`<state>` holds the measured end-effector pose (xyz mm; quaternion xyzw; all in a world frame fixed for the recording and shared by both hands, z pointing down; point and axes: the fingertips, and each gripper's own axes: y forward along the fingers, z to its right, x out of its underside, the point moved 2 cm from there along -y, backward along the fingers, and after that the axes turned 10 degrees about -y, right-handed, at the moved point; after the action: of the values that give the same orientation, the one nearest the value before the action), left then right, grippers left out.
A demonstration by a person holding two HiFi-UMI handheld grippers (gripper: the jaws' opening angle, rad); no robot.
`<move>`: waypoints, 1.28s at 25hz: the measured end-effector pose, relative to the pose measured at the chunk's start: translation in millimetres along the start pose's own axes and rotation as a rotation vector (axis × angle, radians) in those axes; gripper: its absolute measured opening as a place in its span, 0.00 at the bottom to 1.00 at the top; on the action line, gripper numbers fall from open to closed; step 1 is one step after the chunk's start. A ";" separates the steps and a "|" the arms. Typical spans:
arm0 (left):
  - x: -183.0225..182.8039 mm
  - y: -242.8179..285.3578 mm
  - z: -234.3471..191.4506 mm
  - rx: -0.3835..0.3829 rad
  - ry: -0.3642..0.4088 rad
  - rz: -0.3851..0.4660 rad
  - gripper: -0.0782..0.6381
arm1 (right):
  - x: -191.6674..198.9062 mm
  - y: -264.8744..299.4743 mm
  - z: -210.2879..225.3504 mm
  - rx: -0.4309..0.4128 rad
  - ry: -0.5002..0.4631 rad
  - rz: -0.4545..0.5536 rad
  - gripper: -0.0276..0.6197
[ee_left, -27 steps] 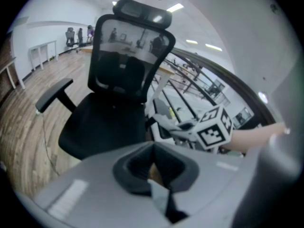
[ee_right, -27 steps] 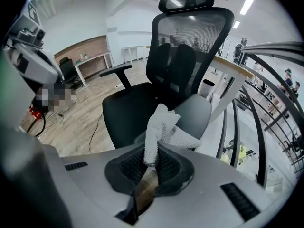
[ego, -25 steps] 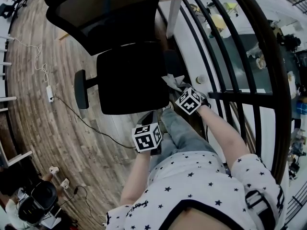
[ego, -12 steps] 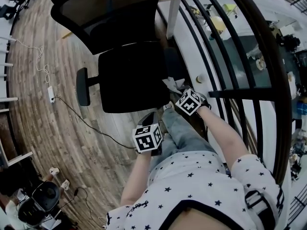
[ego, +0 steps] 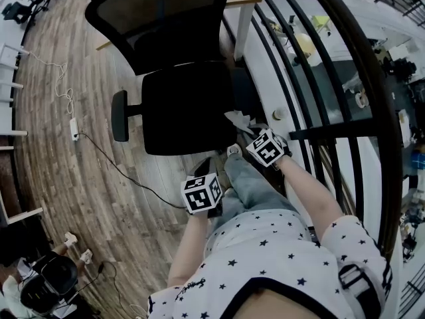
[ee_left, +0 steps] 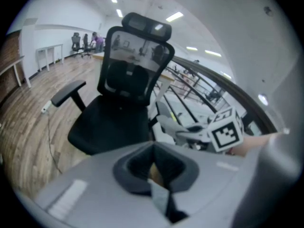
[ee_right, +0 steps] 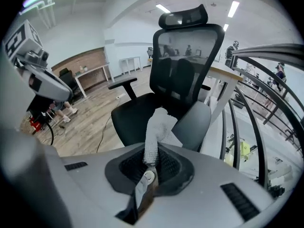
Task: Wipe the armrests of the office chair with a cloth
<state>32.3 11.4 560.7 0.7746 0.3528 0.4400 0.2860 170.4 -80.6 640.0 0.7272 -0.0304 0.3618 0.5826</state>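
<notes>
A black office chair point(ego: 188, 107) stands ahead of me, its left armrest point(ego: 119, 115) sticking out to the side. My right gripper point(ego: 247, 130) is shut on a white cloth point(ego: 238, 119) at the seat's right edge. In the right gripper view the cloth point(ee_right: 156, 127) stands up from the jaws, just short of the near grey armrest pad point(ee_right: 197, 120); the far armrest point(ee_right: 122, 83) is beyond. My left gripper point(ego: 207, 171) hangs back near my knee, shut and holding nothing. The left gripper view shows the chair point(ee_left: 114, 122), its armrest point(ee_left: 68, 92) and the right gripper's cube point(ee_left: 224, 132).
A black metal railing point(ego: 312, 78) runs close along the right, over a lower floor. A wooden desk with a white leg point(ego: 240, 18) stands behind the chair. A cable and power strip point(ego: 74, 128) lie on the wood floor at the left. Another chair point(ego: 50, 281) stands at bottom left.
The chair has drifted slightly right in the head view. Both grippers stay almost where they were, the right still holding the cloth.
</notes>
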 end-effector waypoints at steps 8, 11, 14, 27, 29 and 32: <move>6.0 -22.5 -2.6 -0.018 -0.026 0.077 0.12 | -16.1 -41.4 -32.8 -0.003 0.046 0.131 0.09; 10.5 -33.2 -5.1 -0.028 -0.047 0.109 0.12 | -18.1 -55.8 -47.1 -0.011 0.049 0.162 0.09; 16.6 -44.2 -8.4 -0.041 -0.066 0.138 0.12 | -22.7 -70.9 -59.3 -0.010 0.050 0.207 0.09; 41.9 -92.7 -9.6 -0.080 -0.115 0.226 0.12 | -41.0 -139.6 -103.9 -0.027 0.046 0.374 0.09; 47.3 -105.9 -11.7 -0.079 -0.113 0.245 0.12 | -41.6 -150.4 -117.8 -0.025 0.047 0.394 0.09; 51.1 -120.2 -15.4 -0.076 -0.115 0.272 0.12 | -44.5 -159.6 -133.5 -0.029 0.049 0.411 0.09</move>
<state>1.9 124.9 501.6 0.8278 0.2110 0.4428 0.2725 146.4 69.6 491.2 0.6880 -0.1691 0.4903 0.5075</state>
